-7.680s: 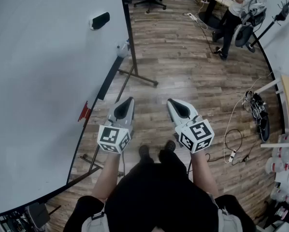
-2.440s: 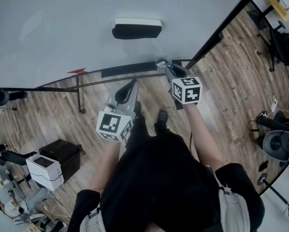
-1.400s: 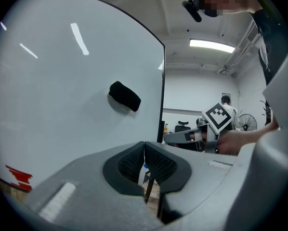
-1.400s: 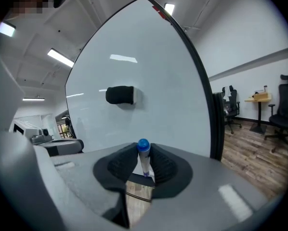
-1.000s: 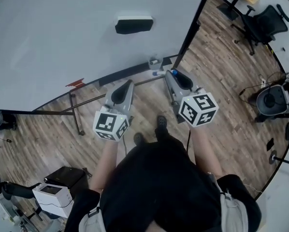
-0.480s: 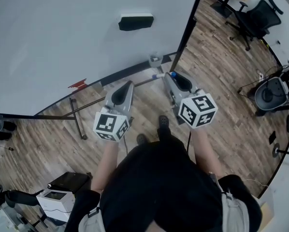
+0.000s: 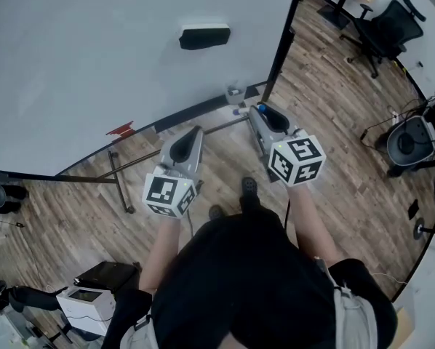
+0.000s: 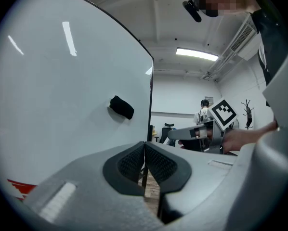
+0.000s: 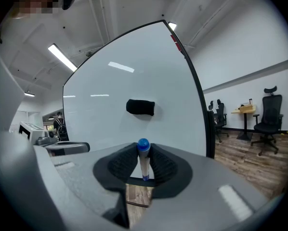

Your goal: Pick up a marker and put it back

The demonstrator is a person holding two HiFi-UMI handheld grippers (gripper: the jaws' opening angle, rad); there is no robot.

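A marker with a blue cap (image 9: 143,159) stands upright between the pads of my right gripper (image 9: 143,154), which is shut on it. From the head view, that gripper (image 7: 258,112) hovers just short of the whiteboard's tray (image 7: 192,110), near the tray's right end, with the blue cap (image 7: 261,109) showing at its tip. My left gripper (image 7: 196,132) sits lower left of it, off the tray. Its pads (image 8: 134,161) meet with nothing between them.
The whiteboard (image 7: 94,57) fills the upper left and carries a black eraser (image 7: 204,36). A red marker (image 7: 121,131) lies on the tray further left. The board's black stand legs (image 7: 119,180) cross the wood floor. An office chair (image 7: 388,31) stands at the far right.
The left gripper has shifted a little, still shut. The right gripper has kept still with the marker. Several seconds ago both grippers were away from the board, with no marker between the right jaws.
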